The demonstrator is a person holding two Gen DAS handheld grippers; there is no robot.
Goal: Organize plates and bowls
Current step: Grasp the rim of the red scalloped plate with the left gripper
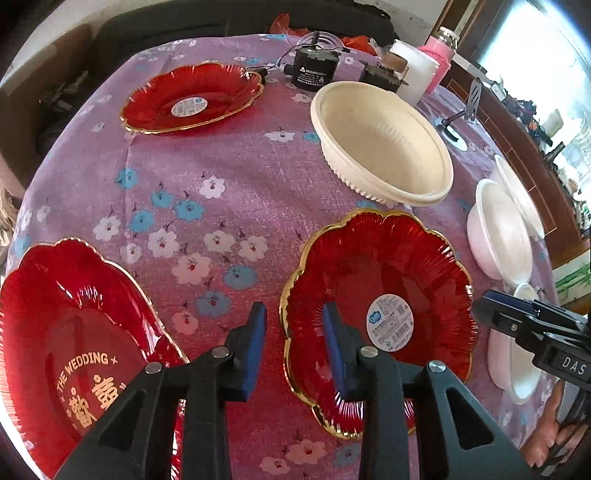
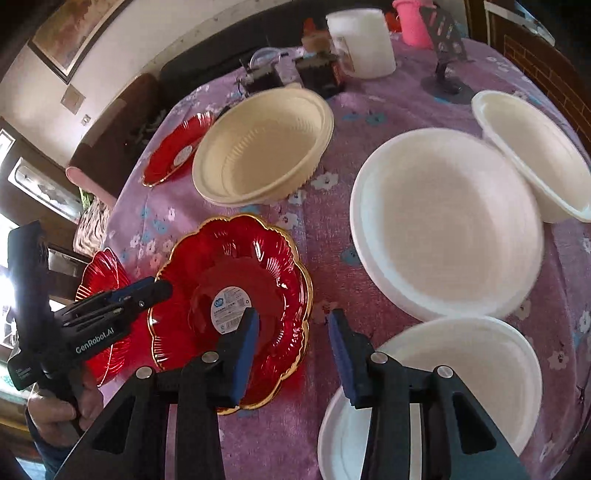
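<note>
Sorting barely begun, both tools empty

Both grippers, left point(image 1: 294, 347) and right point(image 2: 293, 347), hang wide apart holding nothing above the nearest red plate point(image 2: 236, 310), mid-table. Three red plates lie scattered, unstacked; one cream bowl point(image 2: 258, 147) and three white bowls point(image 2: 443, 221) sit loose on the tablecloth point(image 1: 221, 177)

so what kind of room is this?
Likely a home dining or living room: a table under a floral purple tablecloth, a framed picture on the wall, and red plates and a cream bowl laid out.
</note>
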